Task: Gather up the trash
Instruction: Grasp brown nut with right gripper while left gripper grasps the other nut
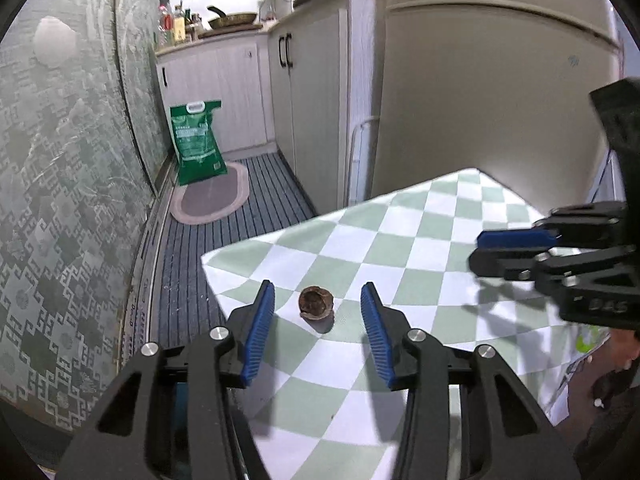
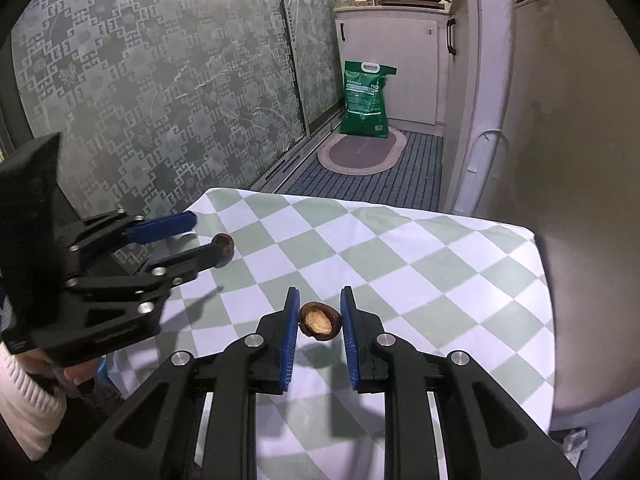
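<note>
Left gripper open, straddling a nutshell near the cloth's left edge. Right gripper closed on a second shell, mid-cloth. Fridge close right; green bag and mat on floor beyond.

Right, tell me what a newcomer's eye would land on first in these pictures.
First, the right gripper closed around a brown nut shell half over the green-and-white checked tablecloth. Next, the left gripper, open, framing a second shell near the cloth's edge. Behind, a green bag stands on the floor by the cabinets.
</note>
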Tool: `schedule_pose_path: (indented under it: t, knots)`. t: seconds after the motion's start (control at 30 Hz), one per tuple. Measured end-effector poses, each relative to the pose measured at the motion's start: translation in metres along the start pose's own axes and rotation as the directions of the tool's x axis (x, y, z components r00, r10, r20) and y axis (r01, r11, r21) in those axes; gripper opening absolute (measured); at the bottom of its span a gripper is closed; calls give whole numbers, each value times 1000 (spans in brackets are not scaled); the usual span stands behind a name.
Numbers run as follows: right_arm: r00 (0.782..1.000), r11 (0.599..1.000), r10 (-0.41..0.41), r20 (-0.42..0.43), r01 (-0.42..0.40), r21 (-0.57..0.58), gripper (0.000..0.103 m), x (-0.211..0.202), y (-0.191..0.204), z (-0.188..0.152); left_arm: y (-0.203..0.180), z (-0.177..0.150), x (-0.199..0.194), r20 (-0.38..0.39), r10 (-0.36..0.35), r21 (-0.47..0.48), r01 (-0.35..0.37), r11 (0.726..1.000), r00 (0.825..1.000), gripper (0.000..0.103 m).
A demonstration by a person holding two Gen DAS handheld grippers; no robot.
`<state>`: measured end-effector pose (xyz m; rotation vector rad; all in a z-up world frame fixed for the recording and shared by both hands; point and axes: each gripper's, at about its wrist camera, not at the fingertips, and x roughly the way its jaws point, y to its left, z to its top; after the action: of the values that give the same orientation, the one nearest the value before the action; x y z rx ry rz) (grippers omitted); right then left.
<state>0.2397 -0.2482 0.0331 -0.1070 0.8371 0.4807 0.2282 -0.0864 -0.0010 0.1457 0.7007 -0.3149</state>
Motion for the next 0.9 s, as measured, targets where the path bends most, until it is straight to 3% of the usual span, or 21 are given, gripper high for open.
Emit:
schedule_pose_path:
  t: [0.13,0.27,0.5,0.63,0.9]
  knots:
    - [1000,1000,4,8,-4,5,20,-4,-5,-2,-2,3,8,-36,13,10,-12,1000,999,46]
    - [1000,1000,11,7,-11,14,20,-6,-11,-7,-3,4,16,-86,37,17,-36,999,996,38]
    - [999,1000,25,20,-25,13,20,-14,-12,-8,-7,7,25,-144,71,36,-67,997,987,37]
    - [999,1000,27,21,-27,-1,20,-17,-10,-9,-10,6,25,-144,69,43,-63,997,987,21]
    - [1000,1000,18,20,-18,-11,20,-20,-6,-7,-5,1,5,-92,48,15,-47,999,995,21]
